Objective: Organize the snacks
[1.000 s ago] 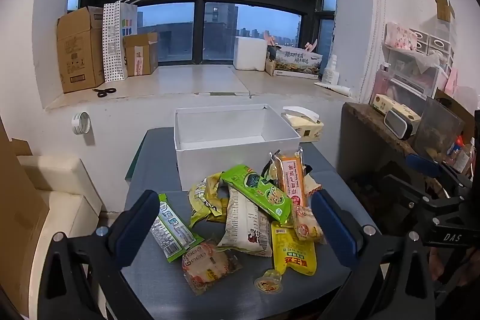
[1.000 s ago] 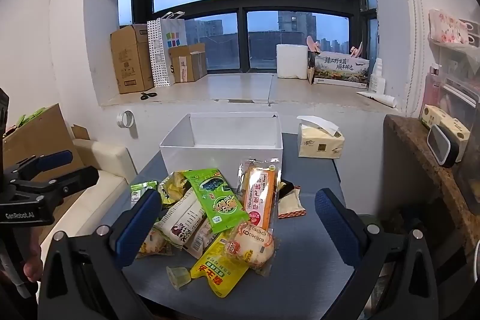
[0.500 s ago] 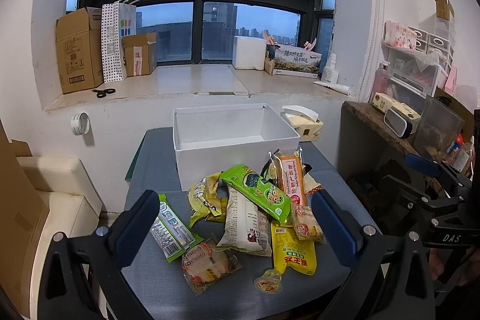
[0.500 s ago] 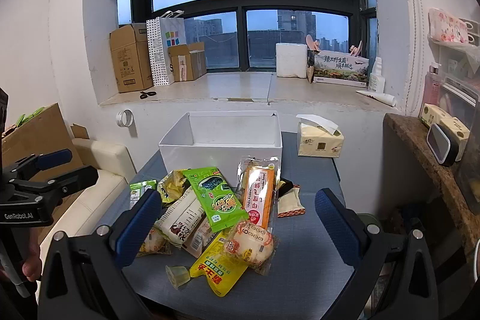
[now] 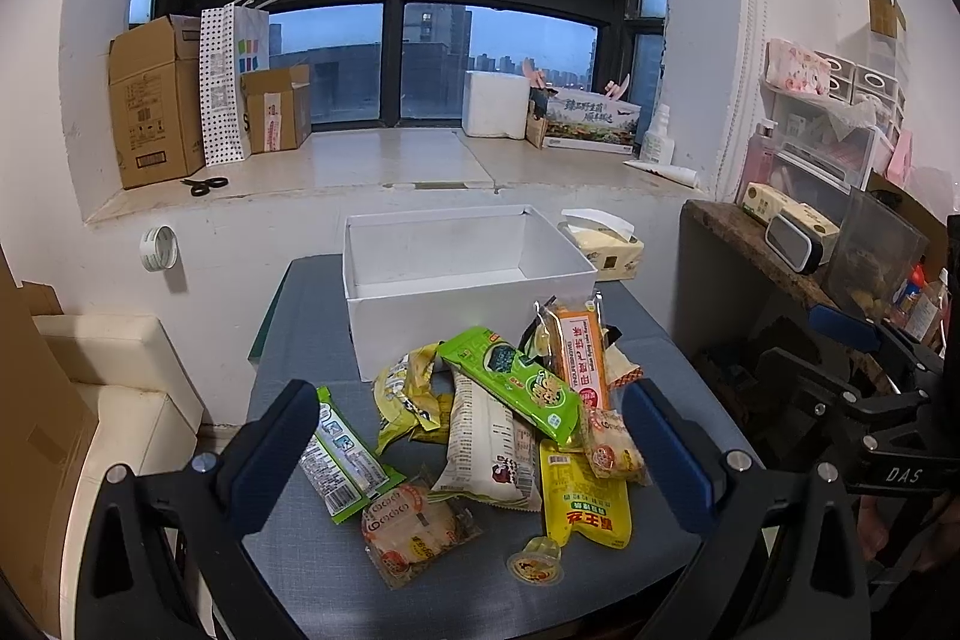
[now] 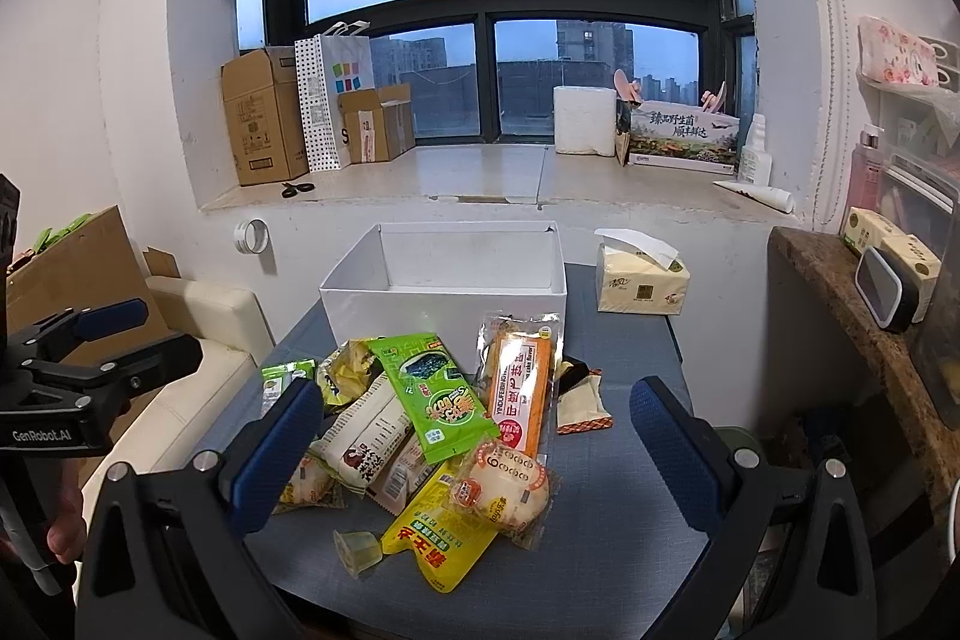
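Snacks (image 5: 510, 412) piled at tabletop (image 6: 624, 466) near edge, just before empty white box (image 5: 462, 274), ready for packing. Left tool (image 5: 474, 454), right tool (image 6: 477, 445) both wide apart, holding nothing.

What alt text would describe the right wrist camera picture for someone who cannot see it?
A heap of wrapped snacks lies on a grey table in front of an open white box. The open right tool hovers above the heap, holding nothing. A tissue pack sits right of the box.
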`<control>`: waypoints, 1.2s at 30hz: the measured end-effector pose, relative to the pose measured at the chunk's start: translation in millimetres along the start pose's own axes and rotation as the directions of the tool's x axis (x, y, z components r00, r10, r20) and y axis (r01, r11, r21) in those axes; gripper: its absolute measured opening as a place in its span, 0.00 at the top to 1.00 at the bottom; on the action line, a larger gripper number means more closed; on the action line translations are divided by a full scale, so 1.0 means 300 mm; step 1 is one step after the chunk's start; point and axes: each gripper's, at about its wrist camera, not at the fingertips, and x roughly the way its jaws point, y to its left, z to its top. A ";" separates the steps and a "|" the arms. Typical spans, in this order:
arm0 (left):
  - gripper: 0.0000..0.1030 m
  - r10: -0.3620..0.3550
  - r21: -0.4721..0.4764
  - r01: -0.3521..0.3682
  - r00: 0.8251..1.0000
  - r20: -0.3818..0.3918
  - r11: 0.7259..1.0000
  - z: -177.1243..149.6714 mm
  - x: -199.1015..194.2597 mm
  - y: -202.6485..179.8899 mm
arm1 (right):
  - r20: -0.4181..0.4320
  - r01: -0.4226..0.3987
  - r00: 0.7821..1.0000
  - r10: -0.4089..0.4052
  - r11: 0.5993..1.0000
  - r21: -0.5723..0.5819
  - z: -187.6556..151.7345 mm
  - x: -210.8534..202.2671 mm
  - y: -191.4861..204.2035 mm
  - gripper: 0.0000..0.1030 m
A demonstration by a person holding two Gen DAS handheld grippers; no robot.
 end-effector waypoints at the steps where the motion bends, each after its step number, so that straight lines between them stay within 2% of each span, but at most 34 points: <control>1: 0.00 0.000 0.000 0.000 1.000 0.000 1.000 -0.001 0.001 -0.002 | -0.001 0.001 1.000 -0.001 1.000 0.000 0.000 0.000 0.000 0.00; 13: 0.00 0.007 0.009 -0.007 1.000 0.009 1.000 -0.004 0.003 -0.007 | -0.004 -0.003 1.000 0.003 1.000 -0.001 -0.002 -0.001 0.007 0.00; 23: 0.00 0.022 0.035 -0.024 0.998 0.065 0.999 -0.009 -0.005 -0.004 | -0.010 -0.008 1.000 0.008 1.000 0.000 -0.010 0.008 0.006 0.00; 27: 0.00 0.018 0.021 -0.018 0.999 0.036 1.000 -0.012 0.003 -0.003 | -0.029 0.002 1.000 -0.001 1.000 0.007 -0.017 0.029 -0.001 0.00; 32: 0.00 0.022 0.019 -0.023 0.999 0.034 1.000 -0.017 0.004 0.000 | -0.104 0.034 0.994 -0.028 0.998 0.051 -0.009 0.140 -0.041 0.00; 36: 0.00 0.030 0.003 -0.030 0.999 0.029 1.000 -0.021 0.008 0.016 | -0.146 0.020 0.989 -0.009 0.997 0.075 -0.006 0.282 -0.079 0.00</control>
